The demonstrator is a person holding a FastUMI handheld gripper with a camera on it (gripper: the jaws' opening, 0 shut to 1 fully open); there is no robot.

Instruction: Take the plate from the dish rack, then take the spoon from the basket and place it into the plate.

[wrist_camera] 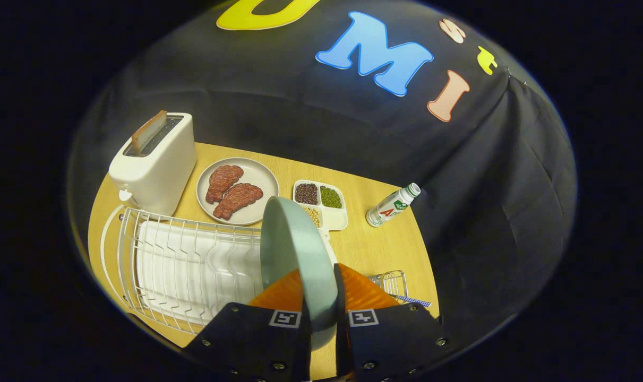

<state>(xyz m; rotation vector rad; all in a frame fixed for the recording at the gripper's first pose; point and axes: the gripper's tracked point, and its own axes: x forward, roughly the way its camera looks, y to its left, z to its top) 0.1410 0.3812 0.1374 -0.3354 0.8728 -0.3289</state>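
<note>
Gripping the pale green plate (294,249) edge-on, the tongs (319,313) were clamped on its rim, one finger on each face, with the plate standing upright and clear above the desk (374,249). Held just beside the white wire dish rack (183,260), on the tongs' left. Risked slipping: thin hold on a smooth rim, most of the plate's weight well ahead of the fingers, so any tilt could have swung it down. Could also have clipped the rack's wires if carried leftward. Beyond the plate lay a plate of steaks (237,190), a toaster (154,164), a divided bean tray (321,204) and a small bottle (393,205), all liable to be struck by a careless sweep. Spotted the wire basket (391,282) just right of the tongs; handle there presumably the spoon's.
</note>
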